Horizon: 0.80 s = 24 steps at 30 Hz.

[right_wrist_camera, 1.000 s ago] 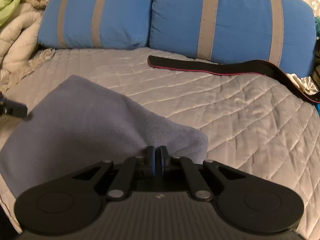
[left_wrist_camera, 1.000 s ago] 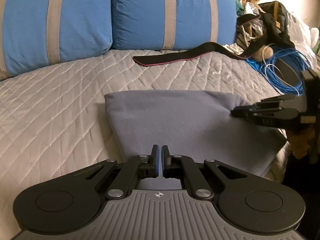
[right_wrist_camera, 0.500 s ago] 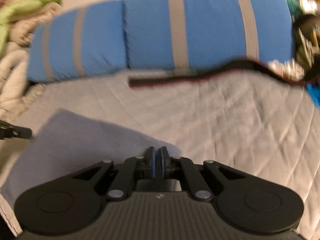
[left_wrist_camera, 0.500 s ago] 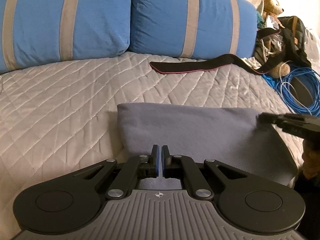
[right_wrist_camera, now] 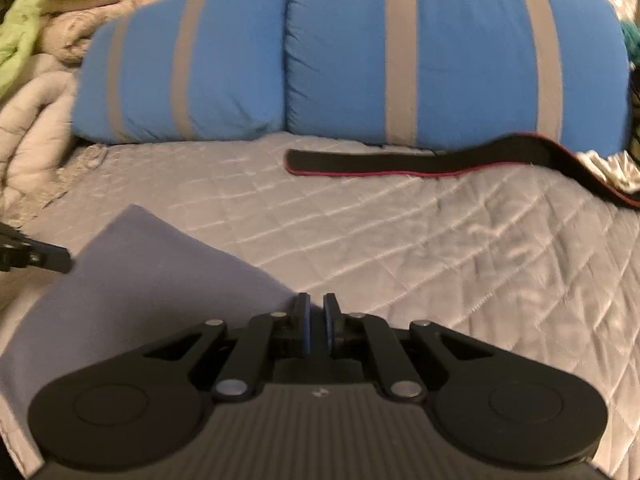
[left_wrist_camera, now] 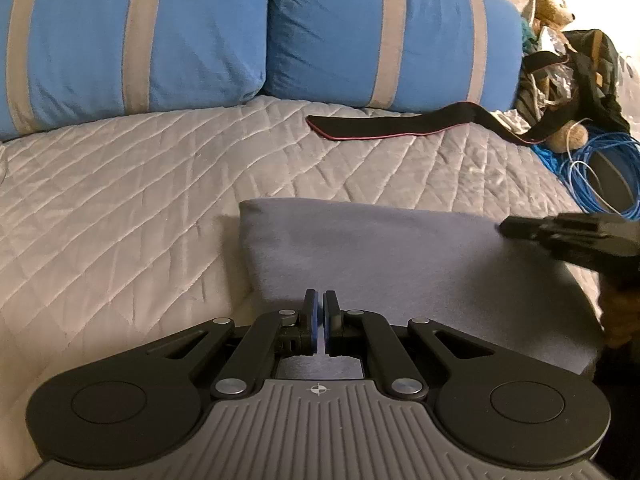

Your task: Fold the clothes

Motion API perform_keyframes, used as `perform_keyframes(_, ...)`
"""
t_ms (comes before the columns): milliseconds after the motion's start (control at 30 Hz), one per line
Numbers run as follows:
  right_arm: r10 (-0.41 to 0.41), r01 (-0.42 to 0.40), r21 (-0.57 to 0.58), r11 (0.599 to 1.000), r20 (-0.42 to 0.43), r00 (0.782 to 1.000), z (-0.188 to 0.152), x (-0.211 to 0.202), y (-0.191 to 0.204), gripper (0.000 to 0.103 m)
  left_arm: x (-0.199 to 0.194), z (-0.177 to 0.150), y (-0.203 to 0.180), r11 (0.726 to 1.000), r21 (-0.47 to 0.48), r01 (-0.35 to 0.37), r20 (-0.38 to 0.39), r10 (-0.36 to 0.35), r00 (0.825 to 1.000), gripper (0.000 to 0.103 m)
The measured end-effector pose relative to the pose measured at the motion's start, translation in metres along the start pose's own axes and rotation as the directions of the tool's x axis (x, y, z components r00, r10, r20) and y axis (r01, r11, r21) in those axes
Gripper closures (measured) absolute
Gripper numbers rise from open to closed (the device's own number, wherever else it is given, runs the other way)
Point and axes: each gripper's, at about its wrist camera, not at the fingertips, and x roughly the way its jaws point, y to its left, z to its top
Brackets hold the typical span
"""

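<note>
Where flat on quilt (left_wrist_camera: 120, 208), grey garment (left_wrist_camera: 384, 264) lies crosswise (folded).

The cloth (left_wrist_camera: 384, 256) was grey-blue, the quilt (left_wrist_camera: 120, 208) pale grey with diamond stitching, the pillows (left_wrist_camera: 132, 36) blue with grey stripes.

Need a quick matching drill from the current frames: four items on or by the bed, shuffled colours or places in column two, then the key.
Items:
1. folded cloth
2. strap
3. pillows
4. cable coil

Descriptions:
A. blue with beige stripes, at the head of the bed
B. black with red edging, flat on the quilt
C. blue loops, off the bed's side
D. grey, nearest the tongs

Pairs: 1-D, 2-B, 3-A, 4-C
</note>
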Motion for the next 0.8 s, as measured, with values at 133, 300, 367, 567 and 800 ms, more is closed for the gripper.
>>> perform_keyframes(133,-0.014,0.007,0.120,0.993,0.052,0.999,-0.006,-0.025,-0.024,0.077,-0.002,0.002,0.008,0.999,-0.042,-0.007,0.010,0.007,1.000,0.100)
perform_keyframes(300,-0.039,0.008,0.267,0.964,0.114,0.993,-0.013,-0.055,-0.054,0.083,-0.003,0.005,0.020,0.996,-0.086,-0.017,0.024,0.019,1.000,0.100)
perform_keyframes(367,0.002,-0.034,0.276,0.961,0.117,0.993,-0.022,-0.065,-0.056,0.084,-0.002,0.006,0.024,0.996,-0.091,-0.023,0.029,0.026,0.999,0.100)
perform_keyframes(567,0.005,-0.003,0.137,0.991,-0.014,1.000,-0.031,-0.050,-0.026,0.083,0.007,0.005,0.035,0.988,-0.155,-0.002,-0.001,0.001,1.000,0.100)
perform_keyframes(800,0.023,-0.037,0.272,0.962,0.055,0.998,-0.033,-0.063,-0.047,0.025,0.007,0.002,0.041,0.977,-0.196,0.082,-0.032,-0.090,0.995,0.099)
